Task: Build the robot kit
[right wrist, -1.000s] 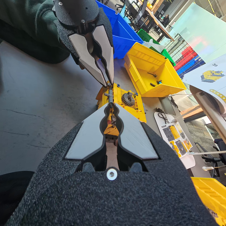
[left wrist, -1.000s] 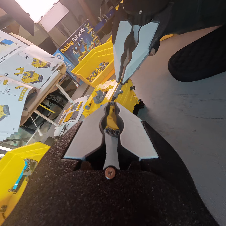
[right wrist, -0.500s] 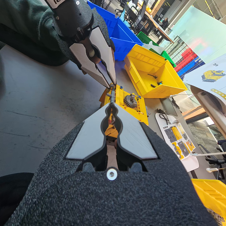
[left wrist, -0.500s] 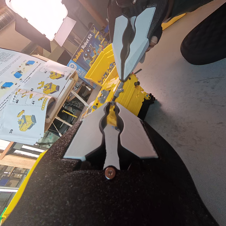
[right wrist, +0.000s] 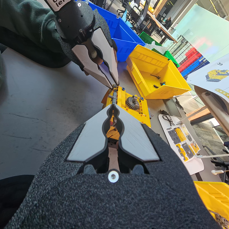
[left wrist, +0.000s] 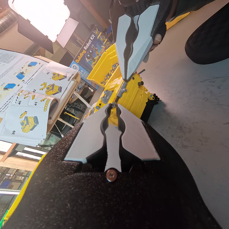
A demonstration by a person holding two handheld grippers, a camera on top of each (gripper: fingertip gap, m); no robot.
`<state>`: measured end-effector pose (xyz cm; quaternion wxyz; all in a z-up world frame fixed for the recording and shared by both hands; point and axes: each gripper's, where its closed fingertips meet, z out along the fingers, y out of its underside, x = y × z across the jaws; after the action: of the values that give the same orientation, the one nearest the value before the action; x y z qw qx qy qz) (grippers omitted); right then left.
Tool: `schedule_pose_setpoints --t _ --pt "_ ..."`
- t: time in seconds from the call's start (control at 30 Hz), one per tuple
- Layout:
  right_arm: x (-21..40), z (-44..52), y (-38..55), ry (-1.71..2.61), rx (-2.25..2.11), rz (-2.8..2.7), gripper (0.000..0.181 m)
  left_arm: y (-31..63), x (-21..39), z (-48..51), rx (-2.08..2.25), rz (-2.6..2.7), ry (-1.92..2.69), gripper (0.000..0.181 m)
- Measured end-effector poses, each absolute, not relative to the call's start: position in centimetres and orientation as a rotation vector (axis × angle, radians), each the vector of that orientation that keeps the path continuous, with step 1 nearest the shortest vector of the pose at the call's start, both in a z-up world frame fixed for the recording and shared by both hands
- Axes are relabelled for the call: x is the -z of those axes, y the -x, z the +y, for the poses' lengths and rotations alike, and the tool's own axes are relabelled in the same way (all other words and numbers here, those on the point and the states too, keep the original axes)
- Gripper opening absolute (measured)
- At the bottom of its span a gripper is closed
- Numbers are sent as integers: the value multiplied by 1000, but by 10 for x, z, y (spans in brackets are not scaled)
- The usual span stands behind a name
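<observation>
Grey worktop (right wrist: 37,111) in an open workshop. Left gripper (left wrist: 113,105) and right gripper (right wrist: 113,105), both closed, pinch opposite ends of the yellow model's (right wrist: 130,106) grey axle (right wrist: 114,97). Only the right wrist view shows blue bins (right wrist: 123,37); only the left, the kit box (left wrist: 89,55).

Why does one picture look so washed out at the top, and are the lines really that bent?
Left wrist view: a studio light panel overexposes the top left corner, glaring onto the instruction booklet. Right wrist view: even daylight; wide-angle lens bends the yellow bin and table edges.

An open instruction booklet (left wrist: 28,94), a blue kit box (left wrist: 89,58) and blue bins (right wrist: 122,35) sit around
</observation>
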<state>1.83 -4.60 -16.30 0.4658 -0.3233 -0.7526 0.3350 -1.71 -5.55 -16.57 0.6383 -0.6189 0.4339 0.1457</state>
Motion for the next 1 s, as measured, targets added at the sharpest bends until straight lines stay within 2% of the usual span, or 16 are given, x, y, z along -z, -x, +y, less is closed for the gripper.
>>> schedule_pose_setpoints --t 0.87,1.0 --pt "164 -40 -20 791 -766 -1846 0 10 164 -46 -227 942 1425 7" --pt "162 -40 -19 789 -765 -1832 6 18 162 -47 -215 912 1439 7"
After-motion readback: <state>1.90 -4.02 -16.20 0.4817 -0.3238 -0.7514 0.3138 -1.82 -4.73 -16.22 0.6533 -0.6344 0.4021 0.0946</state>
